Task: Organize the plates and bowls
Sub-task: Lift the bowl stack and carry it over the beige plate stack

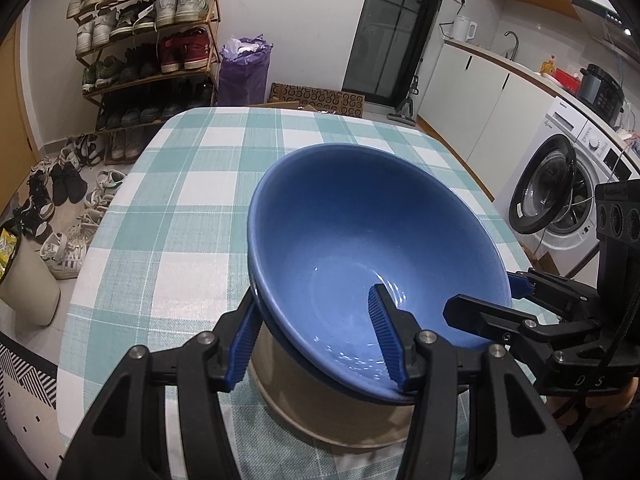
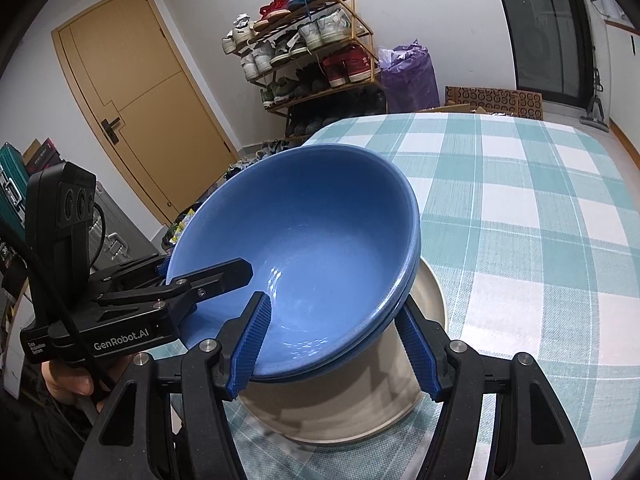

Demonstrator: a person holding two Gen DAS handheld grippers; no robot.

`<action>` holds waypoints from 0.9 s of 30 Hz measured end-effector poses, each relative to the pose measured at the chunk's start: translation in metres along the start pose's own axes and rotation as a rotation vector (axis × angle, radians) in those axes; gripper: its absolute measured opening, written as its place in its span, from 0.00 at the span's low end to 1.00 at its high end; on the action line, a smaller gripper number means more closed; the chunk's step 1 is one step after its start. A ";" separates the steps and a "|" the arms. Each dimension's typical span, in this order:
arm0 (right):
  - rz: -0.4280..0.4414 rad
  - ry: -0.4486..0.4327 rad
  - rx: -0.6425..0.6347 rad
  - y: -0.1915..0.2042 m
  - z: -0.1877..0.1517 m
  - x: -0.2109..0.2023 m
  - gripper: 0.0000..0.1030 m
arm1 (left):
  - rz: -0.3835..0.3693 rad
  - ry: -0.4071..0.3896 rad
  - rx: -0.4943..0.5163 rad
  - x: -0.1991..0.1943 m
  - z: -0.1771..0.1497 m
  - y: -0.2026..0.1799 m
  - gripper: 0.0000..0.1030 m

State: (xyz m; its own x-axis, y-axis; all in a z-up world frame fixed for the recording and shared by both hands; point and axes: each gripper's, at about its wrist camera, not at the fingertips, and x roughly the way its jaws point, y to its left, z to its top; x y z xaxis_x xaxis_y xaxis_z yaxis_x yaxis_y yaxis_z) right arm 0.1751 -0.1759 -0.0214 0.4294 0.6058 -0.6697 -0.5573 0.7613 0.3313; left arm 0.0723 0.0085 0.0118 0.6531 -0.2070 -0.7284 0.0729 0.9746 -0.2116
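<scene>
Two stacked blue bowls [image 1: 360, 236] [image 2: 304, 240] hang just above a beige plate [image 1: 320, 412] [image 2: 360, 412], which lies on the checked table [image 1: 192, 200] [image 2: 520, 200]. My left gripper [image 1: 314, 338] is shut on the stack's near wall, one blue pad inside and one outside. My right gripper [image 2: 336, 346] holds the wall the same way from its own side. Each gripper shows in the other's view, the right gripper [image 1: 484, 296] and the left gripper [image 2: 204, 270] clamped over the rim. A hand [image 2: 68, 380] holds the left one.
Beyond the table's far edge stand a shoe rack [image 1: 148, 40], a purple bag [image 1: 244, 68] and loose shoes on the floor [image 1: 64, 200]. A washing machine [image 1: 560, 192] and kitchen counter are to the right. A pale bin [image 1: 28, 280] sits by the table's left edge.
</scene>
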 end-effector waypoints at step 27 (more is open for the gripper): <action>-0.066 0.004 -0.003 -0.002 0.010 0.008 0.64 | 0.003 -0.017 0.005 0.019 0.013 0.003 0.52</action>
State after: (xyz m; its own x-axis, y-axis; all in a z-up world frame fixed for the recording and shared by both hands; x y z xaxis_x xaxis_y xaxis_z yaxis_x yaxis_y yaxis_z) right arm 0.1864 -0.1700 -0.0208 0.4624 0.5530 -0.6931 -0.5299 0.7991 0.2840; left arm 0.0950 0.0083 0.0058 0.6659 -0.2022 -0.7181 0.0747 0.9758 -0.2056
